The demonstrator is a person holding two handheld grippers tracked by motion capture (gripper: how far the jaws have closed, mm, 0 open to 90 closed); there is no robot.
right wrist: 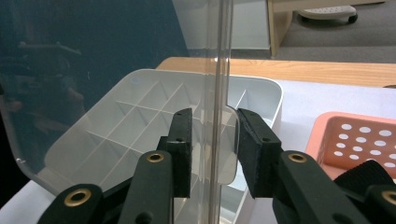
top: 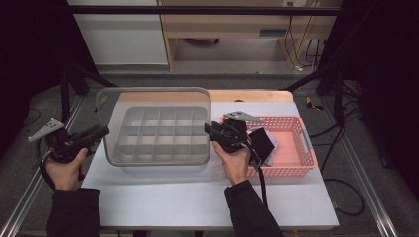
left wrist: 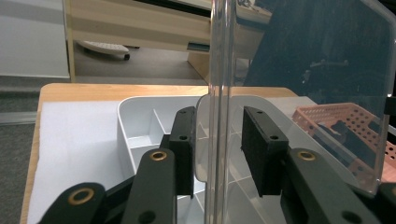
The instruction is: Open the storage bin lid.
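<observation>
pads of left gripper (left wrist: 218, 154) straddle the edge of clear lid (top: 153, 101), gap on both sides, not pinching. right gripper (right wrist: 215, 151) likewise, spread around the opposite edge. one on each side, likely to keep the lid level. lid stands open over white divided box (top: 158, 136), beside pink basket (top: 289, 148).

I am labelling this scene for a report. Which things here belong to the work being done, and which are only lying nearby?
In the job:
- clear lid, tilted up over the box, its edge between the jaws of both grippers
- white divided box
- left gripper
- right gripper

Lying about:
- pink basket, with dark items inside
- white mat on the table
</observation>
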